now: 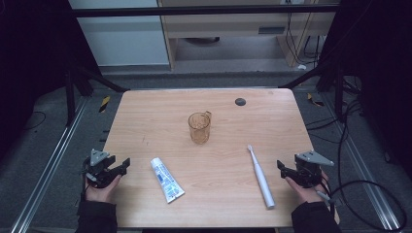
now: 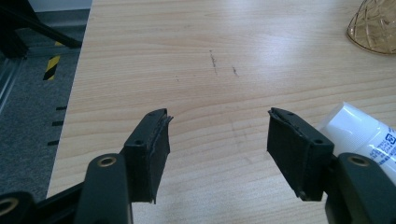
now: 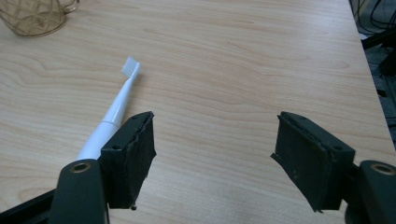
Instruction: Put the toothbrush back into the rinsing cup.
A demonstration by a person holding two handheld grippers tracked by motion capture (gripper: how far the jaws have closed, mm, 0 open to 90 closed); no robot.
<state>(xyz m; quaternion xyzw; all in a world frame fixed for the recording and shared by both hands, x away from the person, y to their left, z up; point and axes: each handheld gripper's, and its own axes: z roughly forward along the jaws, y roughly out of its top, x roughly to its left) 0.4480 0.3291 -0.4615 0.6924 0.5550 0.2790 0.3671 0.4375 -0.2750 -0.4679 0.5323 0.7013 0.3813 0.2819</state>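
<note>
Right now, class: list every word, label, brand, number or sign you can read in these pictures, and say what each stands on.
Nothing can be read.
Toothpaste tube: blue print, too small and blurred.
Toothbrush: no print seen.
Amber cup: no print seen.

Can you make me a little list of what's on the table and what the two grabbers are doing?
table: light wood
cup: amber glass with a handle, upright, mid-table
toothpaste: white tube lying flat, near the left gripper
toothbrush: white, lying flat, head toward the cup, near the right gripper
left gripper: open, empty, at the table's left edge
right gripper: open, empty, at the table's right edge
touching: nothing is held; all three things lie apart
</note>
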